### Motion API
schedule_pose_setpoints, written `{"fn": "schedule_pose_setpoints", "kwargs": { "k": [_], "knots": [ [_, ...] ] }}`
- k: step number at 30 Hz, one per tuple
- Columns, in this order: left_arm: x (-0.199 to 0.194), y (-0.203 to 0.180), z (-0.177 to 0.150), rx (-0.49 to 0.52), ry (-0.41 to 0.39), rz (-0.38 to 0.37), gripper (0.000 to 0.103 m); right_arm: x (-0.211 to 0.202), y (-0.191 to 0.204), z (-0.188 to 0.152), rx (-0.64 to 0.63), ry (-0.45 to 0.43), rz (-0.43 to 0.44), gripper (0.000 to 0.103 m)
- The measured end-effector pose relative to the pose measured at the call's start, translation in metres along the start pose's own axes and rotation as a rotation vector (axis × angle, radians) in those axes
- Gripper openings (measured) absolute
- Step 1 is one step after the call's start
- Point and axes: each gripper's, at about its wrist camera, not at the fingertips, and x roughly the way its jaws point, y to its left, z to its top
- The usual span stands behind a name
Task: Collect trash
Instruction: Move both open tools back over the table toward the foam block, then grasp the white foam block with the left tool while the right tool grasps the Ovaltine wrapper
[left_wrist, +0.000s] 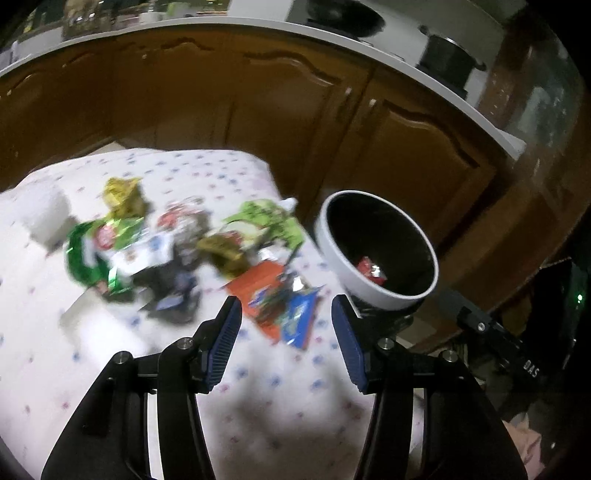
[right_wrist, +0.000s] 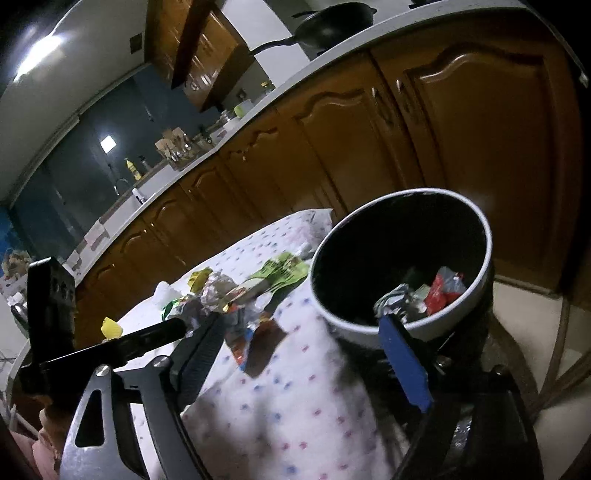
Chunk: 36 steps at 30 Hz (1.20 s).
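1. The left gripper (left_wrist: 286, 325) is spread wide with nothing between its blue ribbed pads (left_wrist: 221, 350). It hangs above the spotted white tablecloth (left_wrist: 110, 350), which covers the table.
2. The right gripper (right_wrist: 306, 350) is also spread wide and holds nothing. One blue pad (right_wrist: 406, 365) lies in front of the bin's near rim; whether it touches the rim cannot be told.
3. Just ahead of the left gripper lies an orange and blue wrapper (left_wrist: 280, 302), flat on the cloth near the table's right edge.
4. Beyond it the trash forms a loose cluster: a green and white packet (left_wrist: 96, 254) on the left, dark crumpled foil (left_wrist: 177, 280) in the middle, a gold wrapper (left_wrist: 221, 251) beside it, and a lime-green packet (left_wrist: 269, 221) toward the far right. A yellow wrapper (left_wrist: 120, 192) sits at the far side of the cluster. The left view is blurred, so printing cannot be read.
5. The bin (left_wrist: 345, 273), white outside and black inside, stands just beside the table's right edge, tilted toward the cameras. Inside it lie a red wrapper (right_wrist: 443, 291) and crumpled silver foil (right_wrist: 395, 299).
6. In the right view, a small yellow piece (right_wrist: 110, 328) shows at the table's left side, apart from the cluster.
7. Farthest back, brown wooden cabinets (left_wrist: 258, 110) run under a white countertop (right_wrist: 258, 107) carrying a black pan (right_wrist: 332, 24).
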Motion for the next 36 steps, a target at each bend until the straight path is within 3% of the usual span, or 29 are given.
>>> {"fn": "schedule_pose_setpoints", "kwargs": {
  "k": [12, 14, 22, 28, 33, 36],
  "knots": [
    [-0.036, 0.065, -0.032, -0.149, -0.025, 0.089, 0.051, 0.012, 0.034, -0.028, -0.042, 0.067, 0.026, 0.091],
    [-0.039, 0.075, -0.035, -0.182, -0.027, 0.106, 0.064, 0.016, 0.039, -0.03, -0.048, 0.077, 0.032, 0.091],
    [-0.047, 0.097, -0.043, -0.232, -0.038, 0.135, 0.066, 0.03, 0.053, -0.042, -0.051, 0.126, 0.064, 0.091],
    [-0.037, 0.107, -0.045, -0.271, 0.008, 0.163, 0.078, 0.04, 0.054, -0.045, -0.031, 0.148, 0.075, 0.091],
    [-0.021, 0.112, -0.038, -0.327, 0.035, 0.164, 0.08, 0.052, 0.054, -0.046, -0.011, 0.169, 0.087, 0.091],
    [-0.005, 0.112, -0.03, -0.339, 0.044, 0.201, 0.084, 0.063, 0.054, -0.045, 0.006, 0.181, 0.095, 0.088]
  ]
}}
